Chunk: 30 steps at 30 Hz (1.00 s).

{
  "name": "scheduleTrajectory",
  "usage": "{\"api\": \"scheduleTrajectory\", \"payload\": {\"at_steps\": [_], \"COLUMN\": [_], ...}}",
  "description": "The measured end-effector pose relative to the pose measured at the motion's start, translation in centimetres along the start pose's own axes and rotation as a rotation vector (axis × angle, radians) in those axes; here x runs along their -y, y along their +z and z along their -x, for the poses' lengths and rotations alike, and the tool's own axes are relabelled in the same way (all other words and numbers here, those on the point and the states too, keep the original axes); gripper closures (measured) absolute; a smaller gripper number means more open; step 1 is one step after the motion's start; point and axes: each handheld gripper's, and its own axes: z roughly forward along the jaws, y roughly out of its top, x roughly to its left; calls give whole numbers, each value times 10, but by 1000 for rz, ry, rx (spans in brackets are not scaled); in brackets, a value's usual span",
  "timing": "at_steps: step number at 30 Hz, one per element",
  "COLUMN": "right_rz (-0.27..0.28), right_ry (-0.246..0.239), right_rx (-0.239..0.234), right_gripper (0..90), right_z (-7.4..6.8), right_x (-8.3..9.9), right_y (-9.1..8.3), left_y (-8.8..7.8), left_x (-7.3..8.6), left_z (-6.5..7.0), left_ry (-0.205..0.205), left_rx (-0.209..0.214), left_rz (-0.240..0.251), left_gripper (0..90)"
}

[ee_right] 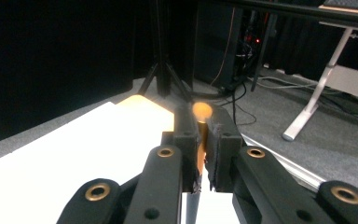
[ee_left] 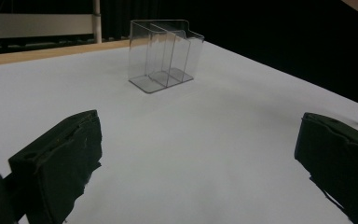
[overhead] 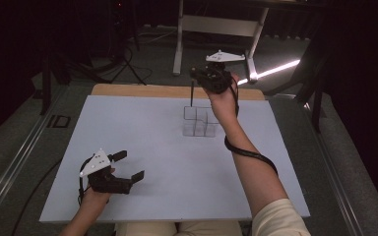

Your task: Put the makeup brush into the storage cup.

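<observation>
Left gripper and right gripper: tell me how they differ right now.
The left gripper has its jaws wide apart with nothing between them; the right gripper is shut on a thin dark stick. The left gripper sits low over the table near the person; the right gripper is raised above the clear organizer. Both are black and hand-held.

— Was there any writing to read from where you stood?
— Only one mark: the pale letters "ID" (overhead: 58, 121) on the grey floor left of the white table (overhead: 142, 147).
— Nothing on the table or the gear?
— No labels, brands or numbers that I could make out.
</observation>
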Motion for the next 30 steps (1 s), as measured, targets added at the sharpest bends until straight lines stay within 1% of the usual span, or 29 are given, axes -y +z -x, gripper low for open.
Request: {"api": "scheduleTrajectory", "payload": {"at_steps": [1, 5, 7, 16, 25, 26, 30], "right_rz": [1, -13, -14, -34, -49, -49, -57], "right_ry": [7, -1, 14, 24, 33, 37, 43], "right_rx": [-1, 8, 2, 11, 23, 19, 26], "right_gripper": [839, 839, 839, 835, 833, 833, 830], "right_z": [1, 0, 1, 3, 5, 6, 7], "right_x": [2, 8, 11, 19, 29, 30, 34], "right_y": [1, 4, 6, 12, 17, 17, 19], "left_y": [0, 0, 0, 0, 1, 2, 1], "left_x": [0, 0, 0, 0, 1, 1, 1], "left_z": [0, 0, 0, 0, 1, 1, 1], "left_ry": [-2, 0, 2, -2, 9, 8, 9], "left_rx": [2, 3, 1, 6, 11, 11, 12], "left_rz": [0, -5, -7, -9, -21, -21, -24], "left_gripper": [15, 15, 15, 15, 15, 15, 15]}}
